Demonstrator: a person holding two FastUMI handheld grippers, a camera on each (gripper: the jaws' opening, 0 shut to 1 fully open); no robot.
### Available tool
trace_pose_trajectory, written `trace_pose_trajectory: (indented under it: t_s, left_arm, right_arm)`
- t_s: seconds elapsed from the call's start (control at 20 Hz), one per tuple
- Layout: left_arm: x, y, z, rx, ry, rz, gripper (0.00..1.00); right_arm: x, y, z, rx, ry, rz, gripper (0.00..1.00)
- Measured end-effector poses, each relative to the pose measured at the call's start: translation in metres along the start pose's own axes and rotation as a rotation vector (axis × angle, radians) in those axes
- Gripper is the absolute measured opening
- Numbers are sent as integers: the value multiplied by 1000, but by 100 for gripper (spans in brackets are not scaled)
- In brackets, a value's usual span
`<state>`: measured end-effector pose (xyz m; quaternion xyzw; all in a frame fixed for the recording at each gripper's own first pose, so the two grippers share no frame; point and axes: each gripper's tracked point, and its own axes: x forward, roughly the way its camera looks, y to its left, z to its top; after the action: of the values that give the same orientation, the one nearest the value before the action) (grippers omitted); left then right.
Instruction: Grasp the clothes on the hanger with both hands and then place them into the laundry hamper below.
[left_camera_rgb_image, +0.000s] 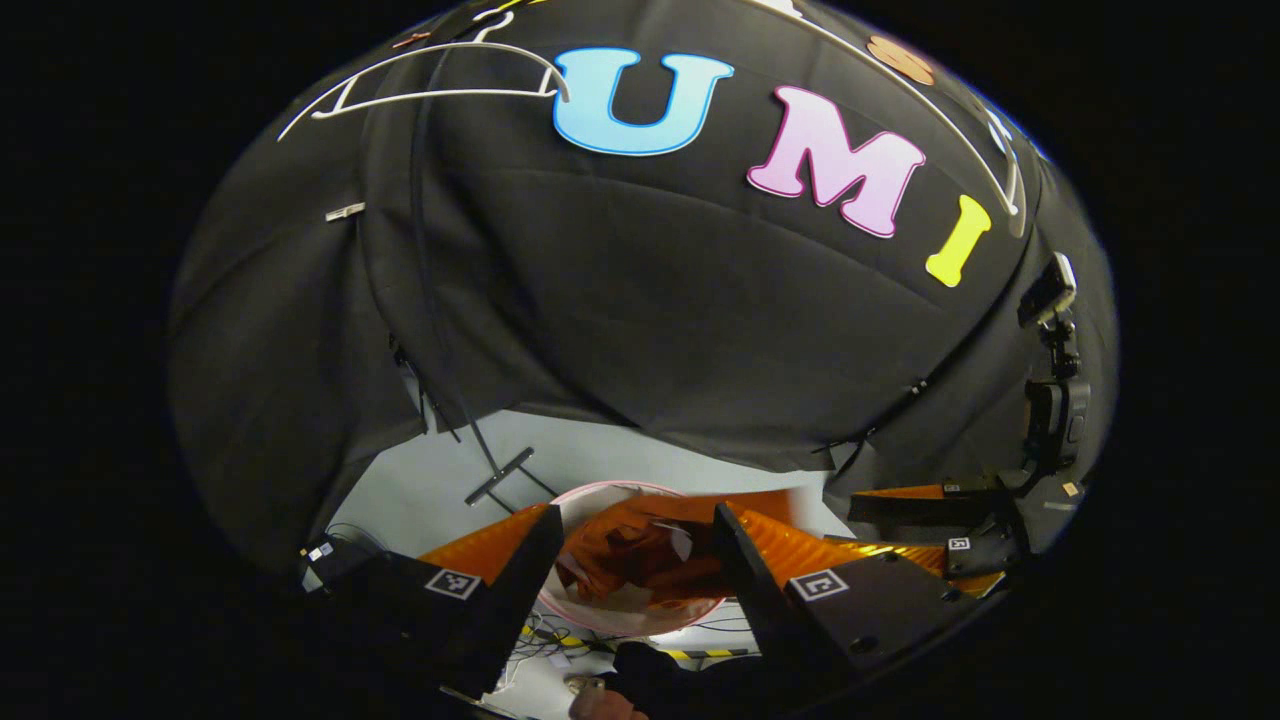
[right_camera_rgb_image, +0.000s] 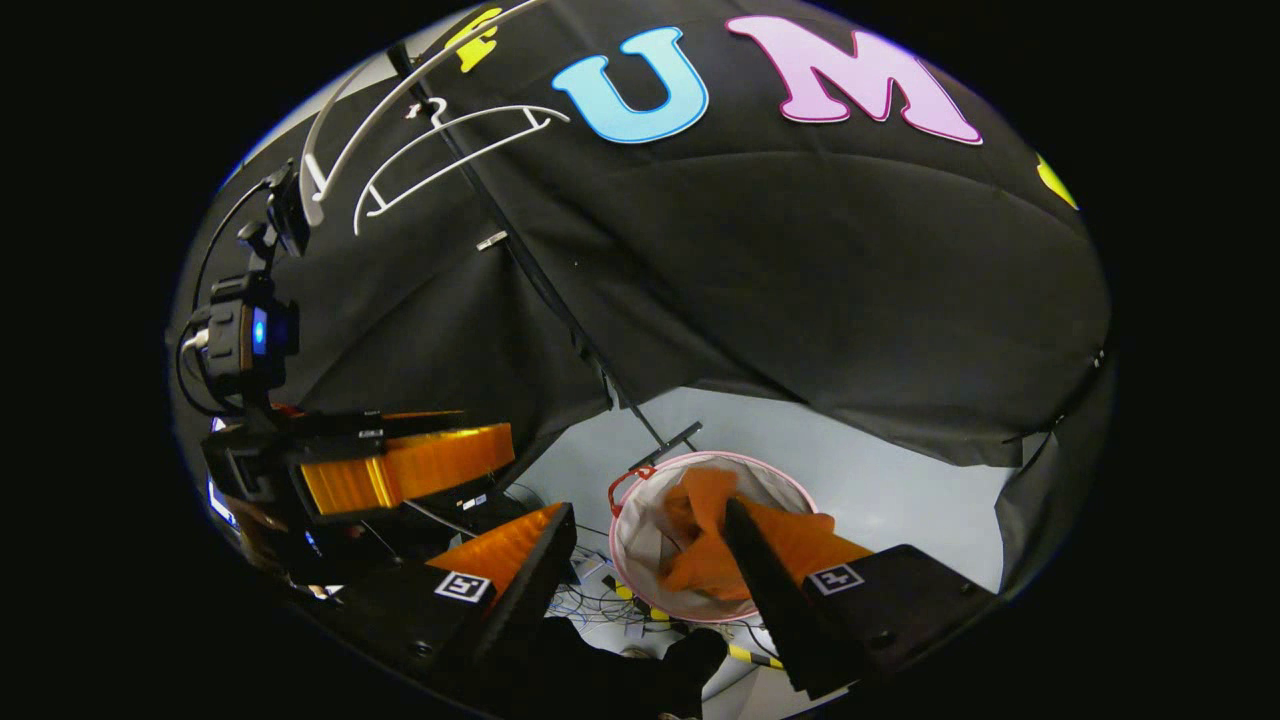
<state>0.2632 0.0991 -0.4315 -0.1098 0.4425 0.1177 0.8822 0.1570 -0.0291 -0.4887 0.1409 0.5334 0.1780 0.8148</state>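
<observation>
The orange clothes (left_camera_rgb_image: 640, 555) (right_camera_rgb_image: 700, 530) lie crumpled inside the white, pink-rimmed laundry hamper (left_camera_rgb_image: 600, 492) (right_camera_rgb_image: 775, 475) on the floor. My left gripper (left_camera_rgb_image: 635, 530) hangs open just above the hamper with nothing between its fingers. My right gripper (right_camera_rgb_image: 650, 525) is open too, above the hamper's near edge, also holding nothing. In the left gripper view the right gripper (left_camera_rgb_image: 880, 515) is close on the right; in the right gripper view the left gripper (right_camera_rgb_image: 490, 428) is close on the left. The white hanger (left_camera_rgb_image: 430, 97) (right_camera_rgb_image: 470, 110) hangs bare high up.
A curved white rail (left_camera_rgb_image: 940, 110) (right_camera_rgb_image: 400, 95) runs overhead. The rack's black pole and foot (left_camera_rgb_image: 500, 475) (right_camera_rgb_image: 670, 440) stand behind the hamper. Loose cables (right_camera_rgb_image: 600, 600) and yellow-black tape (right_camera_rgb_image: 755, 655) lie on the pale floor. A dark sleeve (left_camera_rgb_image: 660, 680) shows below.
</observation>
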Motion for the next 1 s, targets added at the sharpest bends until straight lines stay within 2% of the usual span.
trace_pose_trajectory:
  t_s: [0.15, 0.2, 0.5, 0.85, 1.0]
  left_arm:
    - [-6, 4, 1, -26, -12, 2, 96]
    - [-9, 3, 2, -29, -21, 0, 93]
    - [-33, -6, 3, -42, -70, -39, 96]
    - [-107, -33, 28, 2, -290, -202, 96]
    - [-141, -35, 30, 23, -341, -239, 96]
  right_arm:
    - [-11, 14, 26, -40, -44, 12, 99]
    - [-13, 14, 31, -46, -56, 9, 99]
    - [-17, 20, 43, -37, -104, 14, 99]
    - [-71, 69, 57, -94, -245, -15, 99]
    - [-105, 93, 53, -134, -312, -46, 99]
